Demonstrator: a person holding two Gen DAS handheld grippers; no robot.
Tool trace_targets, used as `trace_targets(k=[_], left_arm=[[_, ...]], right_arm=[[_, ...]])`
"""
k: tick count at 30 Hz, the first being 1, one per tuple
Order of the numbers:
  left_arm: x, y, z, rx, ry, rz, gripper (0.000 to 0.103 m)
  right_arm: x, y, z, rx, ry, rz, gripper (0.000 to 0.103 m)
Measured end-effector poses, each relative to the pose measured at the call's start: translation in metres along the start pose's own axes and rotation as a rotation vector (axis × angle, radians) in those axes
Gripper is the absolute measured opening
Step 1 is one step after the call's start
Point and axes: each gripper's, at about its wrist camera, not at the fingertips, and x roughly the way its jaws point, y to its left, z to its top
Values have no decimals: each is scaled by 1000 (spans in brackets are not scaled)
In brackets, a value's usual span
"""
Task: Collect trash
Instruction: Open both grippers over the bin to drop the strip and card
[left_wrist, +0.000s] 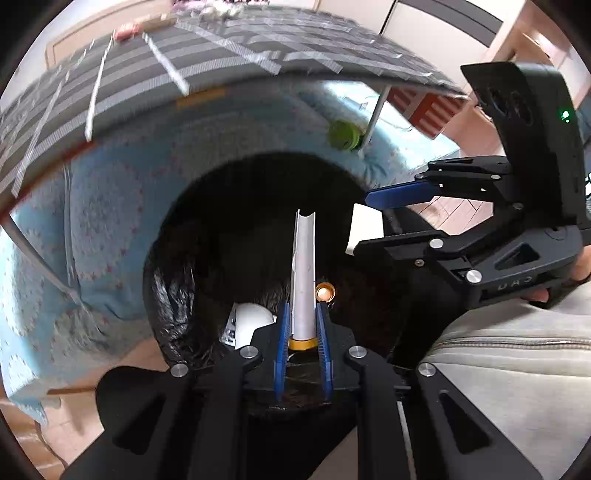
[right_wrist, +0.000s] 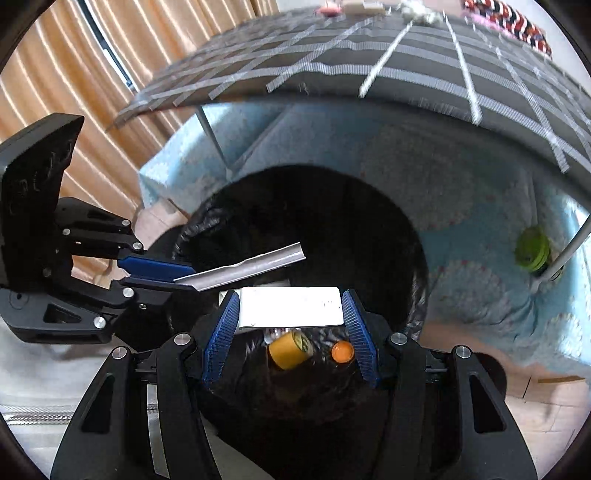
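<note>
Two pieces of trash are held over the black-lined bin (right_wrist: 413, 258): a flattened silver tube (left_wrist: 303, 273) pinched in the left claw (left_wrist: 303, 334), a white card (right_wrist: 290, 307) spanned edge-to-edge by the right claw (right_wrist: 290, 332). Both are judged light, thin and bendable, best gripped across flat faces.

Grey grid-patterned tabletop (right_wrist: 406, 74) overhead on thin metal legs (right_wrist: 214, 140). Pale blue patterned blanket (left_wrist: 110, 206) beneath. Tan curtains (right_wrist: 74, 81) left; wood floor (left_wrist: 450, 210).

The bin (right_wrist: 413, 236) mouth lies open below, hemmed by the table edge (right_wrist: 332, 88) and leg (right_wrist: 216, 144) behind
</note>
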Motion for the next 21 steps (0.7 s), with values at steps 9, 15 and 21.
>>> trace_targets(k=[9,15,21], left_arm=[[31,11,-5,-29,53,-2,14],[44,16,-6,-39,79,-10,14],[54,21,-4,-47,86,-26,14]], right_arm=[[32,-3,0,17,92,-29,57],[47,-10,0,36,141,-47,57],[61,-9,1,30,188,-57,57]])
